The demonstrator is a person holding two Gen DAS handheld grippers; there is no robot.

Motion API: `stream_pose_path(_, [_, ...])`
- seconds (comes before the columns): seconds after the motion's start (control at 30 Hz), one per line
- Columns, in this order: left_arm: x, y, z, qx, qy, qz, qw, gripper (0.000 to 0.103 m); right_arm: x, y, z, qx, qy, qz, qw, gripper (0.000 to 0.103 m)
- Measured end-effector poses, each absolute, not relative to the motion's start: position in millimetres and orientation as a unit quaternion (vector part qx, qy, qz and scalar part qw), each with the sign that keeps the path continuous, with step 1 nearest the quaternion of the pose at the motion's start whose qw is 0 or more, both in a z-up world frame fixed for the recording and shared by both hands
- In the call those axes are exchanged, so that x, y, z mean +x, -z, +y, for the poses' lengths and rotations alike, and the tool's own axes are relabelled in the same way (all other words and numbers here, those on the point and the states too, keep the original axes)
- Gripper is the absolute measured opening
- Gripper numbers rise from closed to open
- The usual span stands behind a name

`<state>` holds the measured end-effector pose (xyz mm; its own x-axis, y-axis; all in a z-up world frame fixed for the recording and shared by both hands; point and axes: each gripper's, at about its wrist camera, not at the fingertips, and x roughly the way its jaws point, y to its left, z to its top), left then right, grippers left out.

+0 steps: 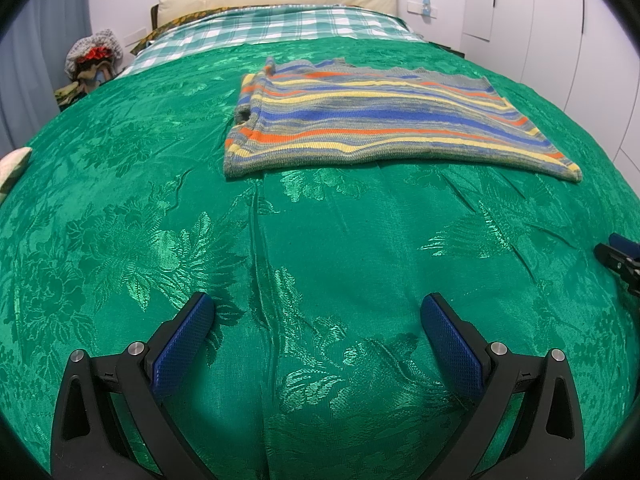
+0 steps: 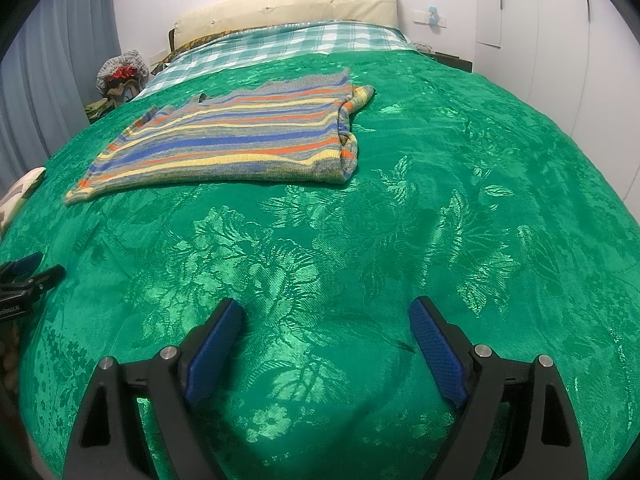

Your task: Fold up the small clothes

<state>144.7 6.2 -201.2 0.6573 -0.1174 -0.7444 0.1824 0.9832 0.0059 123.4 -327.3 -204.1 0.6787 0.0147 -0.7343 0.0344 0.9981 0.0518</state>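
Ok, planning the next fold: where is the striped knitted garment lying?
The striped knitted garment lies flat on the green floral bedspread, beyond both open grippers, short of the checked sheet.

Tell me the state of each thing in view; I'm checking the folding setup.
Striped sweater: lying flat on the bedspread, partly folded, untouched.
Green bedspread: spread over the bed, lightly creased.
Left gripper: open, empty.
Right gripper: open, empty.

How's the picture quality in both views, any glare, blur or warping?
Left wrist view: sharp, strong fisheye bulge, dark vignette corners, ceiling light sheen on the green bedspread. Right wrist view: same bulge, brighter glare patches on the bedspread; striped sweater crisp, no motion blur.
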Motion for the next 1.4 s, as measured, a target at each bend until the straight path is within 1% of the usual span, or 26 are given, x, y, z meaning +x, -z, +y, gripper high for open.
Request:
stream_pose_path(0.13, [146,199,5,0.042,0.081,0.415,0.905,0.102,125,202,-324,0.021,0.011,0.409,0.912,0.087])
stream_pose_path(0.27, [143,183,1,0.065,0.067,0.447,0.890,0.101,143,186,-327,0.013,-0.013,0.470,0.883,0.089])
stream_pose_path(0.37, [135,158,-20,0.064,0.099,0.425,0.897,0.100,159,158,-348,0.024,-0.034,0.458,0.888,0.089])
stream_pose_path(0.43, [135,137,-52,0.063,0.147,0.401,0.902,0.101,183,140,-365,0.023,-0.035,0.447,0.894,0.089])
stream_pose_path(0.5, [145,122,-101,0.070,0.215,0.387,0.894,0.101,219,126,-382,0.033,-0.044,0.445,0.894,0.089])
stream_pose_path(0.63, [178,124,-192,0.109,0.307,0.384,0.864,0.101,300,123,-416,0.105,-0.073,0.469,0.874,0.089])
stream_pose_path(0.7, [201,139,-232,0.131,0.320,0.390,0.853,0.100,344,134,-431,0.144,-0.089,0.496,0.852,0.084])
stream_pose_path(0.73, [210,147,-246,0.139,0.323,0.399,0.847,0.098,357,139,-432,0.156,-0.093,0.505,0.844,0.079])
stream_pose_path(0.77, [220,156,-259,0.147,0.325,0.410,0.839,0.096,374,147,-437,0.172,-0.096,0.517,0.833,0.071])
stream_pose_path(0.8, [229,167,-271,0.158,0.325,0.421,0.832,0.094,388,155,-441,0.188,-0.099,0.527,0.823,0.068])
stream_pose_path(0.9, [244,187,-291,0.192,0.317,0.430,0.823,0.093,425,176,-439,0.217,-0.108,0.543,0.804,0.063])
stream_pose_path(0.93, [245,188,-292,0.190,0.320,0.424,0.826,0.087,435,180,-437,0.227,-0.114,0.541,0.802,0.063])
stream_pose_path(0.97, [247,187,-293,0.182,0.326,0.419,0.828,0.077,441,183,-434,0.234,-0.119,0.538,0.801,0.057])
stream_pose_path(1.0, [249,185,-293,0.174,0.328,0.420,0.828,0.043,449,185,-431,0.243,-0.122,0.532,0.802,0.046])
stream_pose_path(1.03, [252,183,-292,0.170,0.322,0.424,0.829,0.007,454,186,-429,0.246,-0.119,0.530,0.803,0.007])
stream_pose_path(1.1, [257,171,-276,0.136,0.318,0.431,0.834,0.007,457,179,-422,0.244,-0.105,0.522,0.810,0.009])
stream_pose_path(1.17, [263,152,-250,0.093,0.311,0.427,0.844,0.006,454,159,-407,0.221,-0.112,0.502,0.829,0.009])
stream_pose_path(1.23, [264,131,-209,0.043,0.296,0.420,0.857,0.006,447,130,-384,0.199,-0.131,0.481,0.844,0.009])
stream_pose_path(1.3, [265,113,-157,-0.007,0.270,0.416,0.868,0.006,445,109,-361,0.200,-0.155,0.466,0.847,0.009])
stream_pose_path(1.4, [271,107,-96,-0.061,0.230,0.426,0.873,0.006,453,87,-300,0.190,-0.196,0.460,0.845,0.009])
